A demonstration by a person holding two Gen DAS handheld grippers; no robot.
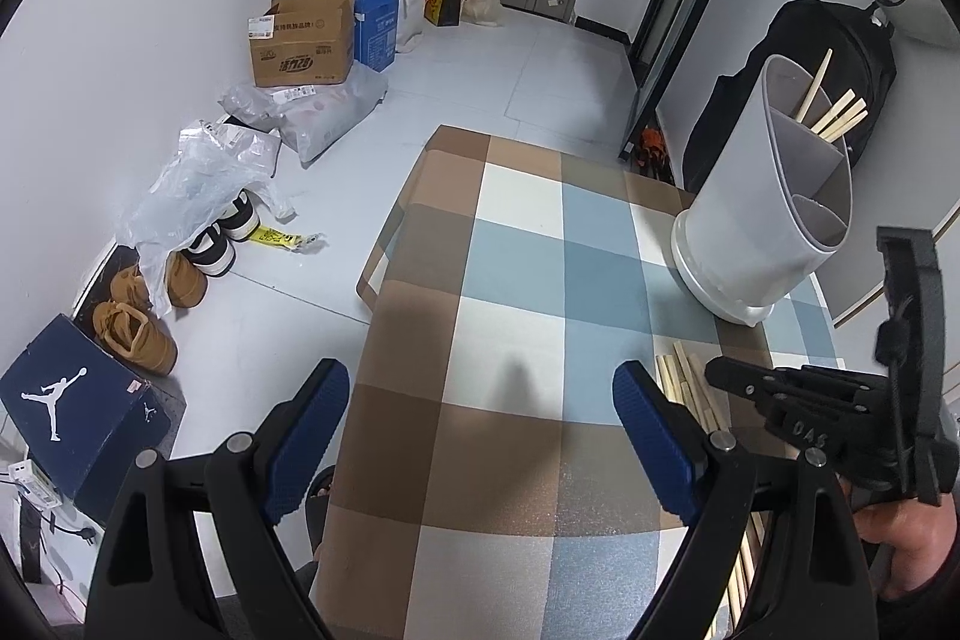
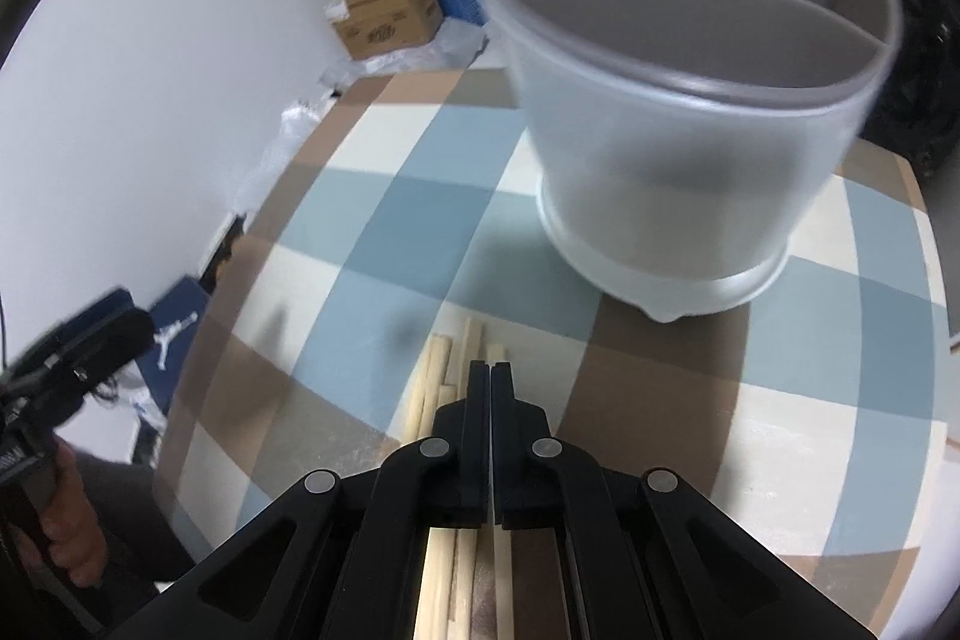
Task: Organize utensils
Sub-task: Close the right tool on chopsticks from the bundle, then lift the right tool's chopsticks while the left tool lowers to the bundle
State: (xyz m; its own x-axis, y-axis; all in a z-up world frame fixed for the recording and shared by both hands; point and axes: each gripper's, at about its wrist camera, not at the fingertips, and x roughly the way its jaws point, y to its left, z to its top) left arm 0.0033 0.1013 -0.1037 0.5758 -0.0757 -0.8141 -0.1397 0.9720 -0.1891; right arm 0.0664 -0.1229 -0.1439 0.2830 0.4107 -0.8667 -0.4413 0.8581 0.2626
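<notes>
Chopsticks lie loose on the checked tablecloth, long axis toward the holder, directly under the right gripper, whose jaws are pressed together; whether it pinches one, can't tell. Left gripper spread wide, empty, farther off.

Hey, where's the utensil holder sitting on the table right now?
The utensil holder stands at the table's far right corner in the left wrist view, just beyond the loose chopsticks, with a black bag behind it.

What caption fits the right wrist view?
Shut right tool over wooden chopsticks beside a divided holder.
</notes>
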